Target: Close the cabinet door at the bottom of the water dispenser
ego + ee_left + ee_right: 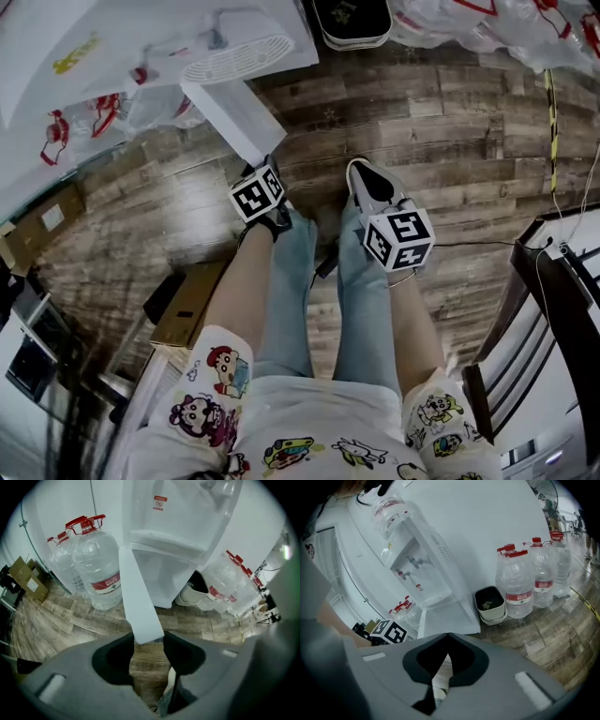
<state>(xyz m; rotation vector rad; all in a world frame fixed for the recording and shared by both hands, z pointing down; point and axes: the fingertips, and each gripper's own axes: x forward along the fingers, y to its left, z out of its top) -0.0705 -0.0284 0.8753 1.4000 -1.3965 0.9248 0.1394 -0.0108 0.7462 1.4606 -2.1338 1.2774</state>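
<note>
Left and right gripper views, read left to right; bearings are clock-face within each view.

**Left gripper view.** At 10 o'clock stand large water bottles [96, 569] with red caps. At 12 o'clock rises the white water dispenser [178, 522]. The cabinet door [138, 597] at its foot stands open and is seen almost edge-on. It runs from its hinge side at 12 o'clock down to its free end at the centre of the frame. The open cabinet shows just to the door's right, at about 1 o'clock.

The left gripper [147, 645] points steeply down, with its jaws moderately apart. The door's free end sits right at their mouth, and the wooden floor [70, 620] shows through the gap below it. The pads are not seen pressing on the panel, so nothing is held.

**Right gripper view.** The right gripper [447, 637] has its jaws closed together and holds nothing. It hangs back from the dispenser, which lies at 11 o'clock. A small bin [490, 603] stands at 1 o'clock, and more bottles [518, 585] at 2 o'clock.

**Step in hand (judgement).** This appears to be the approach. The left gripper is lined up with the door's free end, and the door is not yet swung.

**Next move (judgement).** One jaw should bear sideways on the panel and carry it about its hinge toward 1 o'clock. The push ends when the door lies flush with the cabinet front. A push along the door's length would only jam it, so the force must go across the panel.
</note>
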